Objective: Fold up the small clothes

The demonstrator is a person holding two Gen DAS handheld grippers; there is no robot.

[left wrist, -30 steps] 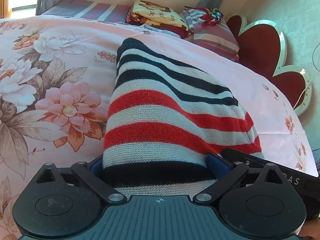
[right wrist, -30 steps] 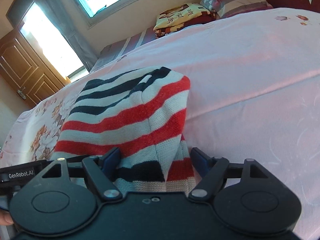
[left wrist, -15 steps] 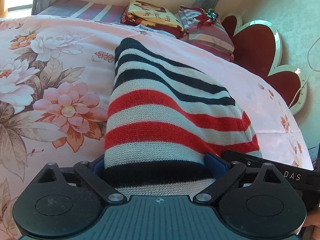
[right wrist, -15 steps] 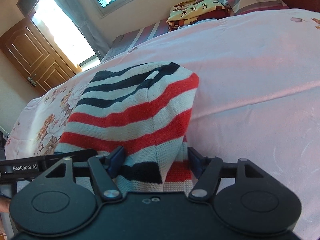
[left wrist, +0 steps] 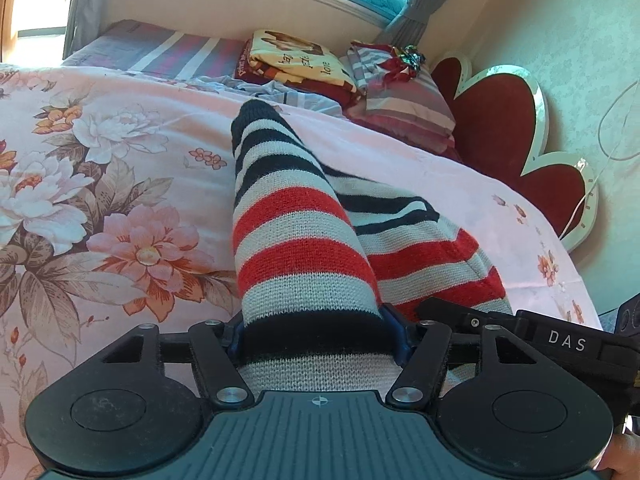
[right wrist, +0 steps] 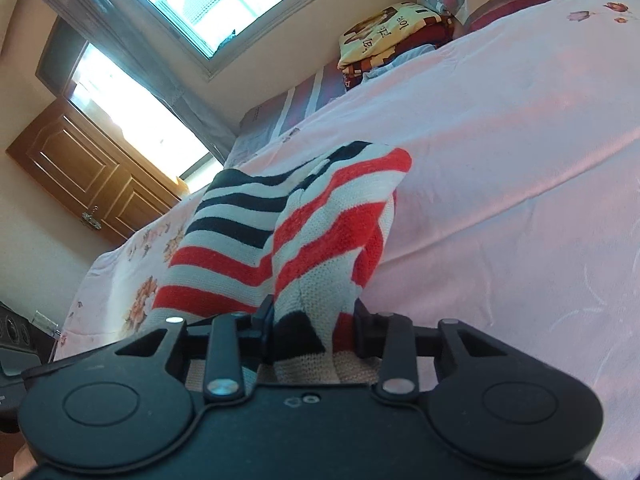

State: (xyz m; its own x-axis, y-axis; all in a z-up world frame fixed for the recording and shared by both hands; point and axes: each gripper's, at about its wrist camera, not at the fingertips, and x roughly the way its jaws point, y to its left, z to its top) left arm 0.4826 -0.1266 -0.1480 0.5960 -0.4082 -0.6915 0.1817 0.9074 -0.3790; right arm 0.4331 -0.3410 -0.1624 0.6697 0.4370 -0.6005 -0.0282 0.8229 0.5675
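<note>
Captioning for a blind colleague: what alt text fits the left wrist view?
The left gripper clamps the hem of a red, grey and navy striped knit garment, lifted off a pink floral bedspread. Folded blankets lie beyond.

Bright daylight enters through the glazed window [right wrist: 224,4], which is blown out to glare. Pink floral bedsheet [left wrist: 120,184] evenly lit, sharp. Strong fisheye bending and dark vignette at frame corners.

Two low, close wrist views along the bedspread [left wrist: 120,140] toward the window wall, striped knit [left wrist: 296,240] shared.
</note>
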